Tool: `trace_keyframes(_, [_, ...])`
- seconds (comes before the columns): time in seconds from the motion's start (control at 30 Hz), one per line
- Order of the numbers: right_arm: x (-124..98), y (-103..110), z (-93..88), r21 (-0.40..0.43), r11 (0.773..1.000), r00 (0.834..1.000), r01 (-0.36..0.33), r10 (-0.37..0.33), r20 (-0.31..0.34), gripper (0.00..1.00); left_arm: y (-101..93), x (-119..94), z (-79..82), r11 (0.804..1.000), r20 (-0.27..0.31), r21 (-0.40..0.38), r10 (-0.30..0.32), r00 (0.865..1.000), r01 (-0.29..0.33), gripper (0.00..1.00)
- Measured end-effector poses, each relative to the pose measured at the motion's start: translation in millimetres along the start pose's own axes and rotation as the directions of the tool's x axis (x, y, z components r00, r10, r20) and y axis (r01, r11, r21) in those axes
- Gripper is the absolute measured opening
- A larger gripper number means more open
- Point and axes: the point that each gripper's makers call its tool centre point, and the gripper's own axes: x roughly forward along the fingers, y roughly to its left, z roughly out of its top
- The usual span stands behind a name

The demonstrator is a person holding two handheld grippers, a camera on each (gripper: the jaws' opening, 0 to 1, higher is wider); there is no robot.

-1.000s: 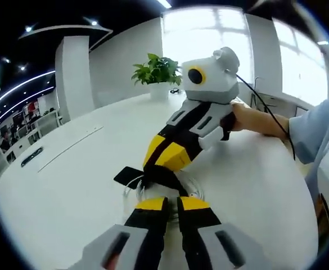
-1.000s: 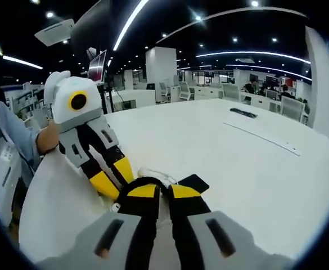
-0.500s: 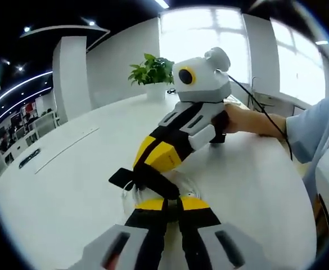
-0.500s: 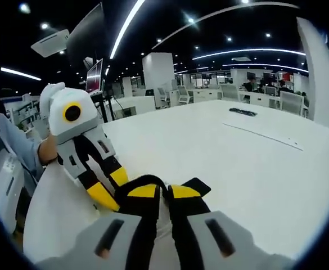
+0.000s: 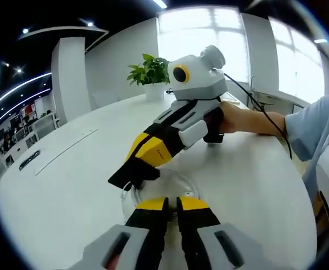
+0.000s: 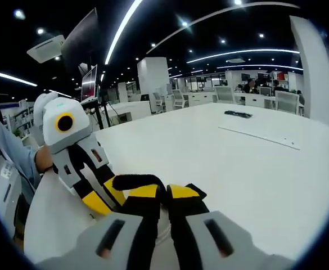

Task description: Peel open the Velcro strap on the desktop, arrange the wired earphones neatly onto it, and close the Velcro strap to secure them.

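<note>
A coil of white wired earphones [image 5: 184, 184] lies on the white desktop [image 5: 63, 191]. My left gripper [image 5: 171, 201] rests on the near side of the coil, its yellow-tipped jaws shut on the wire. My right gripper [image 5: 131, 178] reaches in from the right, tilted down over the coil's far left edge, and is shut on the black Velcro strap [image 5: 121, 179], whose end sticks out past its tips. In the right gripper view the strap [image 6: 131, 181] arches over my right gripper [image 6: 164, 192], and the left gripper [image 6: 99, 203] sits just to its left.
A potted plant [image 5: 151, 73] stands at the far edge of the desktop. A person's hand [image 5: 240, 118] and blue sleeve [image 5: 316, 124] hold the right gripper. A small dark object [image 6: 238, 114] and a flat panel [image 6: 260, 132] lie far out on the table.
The right gripper has swung leftward and lifted the strap's end off the coil, away from the left gripper's tips. The left gripper has stayed on the coil.
</note>
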Motion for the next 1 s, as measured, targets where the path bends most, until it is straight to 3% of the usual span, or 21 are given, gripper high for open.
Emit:
trace_keyframes(0.17, [-0.9,-4.8,2.4,-0.015,1.0,1.0,0.023,-0.022,0.008,0.05,-0.9,-0.6,-0.4,1.0,-0.004,0.019,0.005,1.0,-0.005,0.11])
trace_keyframes(0.57, [5.5,-22.3,0.3,-0.186,0.978,0.994,0.09,-0.101,-0.05,0.05,-4.8,-0.6,-1.3,0.999,-0.016,0.047,0.004,1.0,-0.003,0.11])
trace_keyframes(1.0, [15.6,-40.9,-12.3,-0.224,0.97,0.989,0.091,-0.115,-0.097,0.05,-9.6,0.5,-1.2,0.999,-0.022,0.047,-0.012,1.0,0.013,0.09])
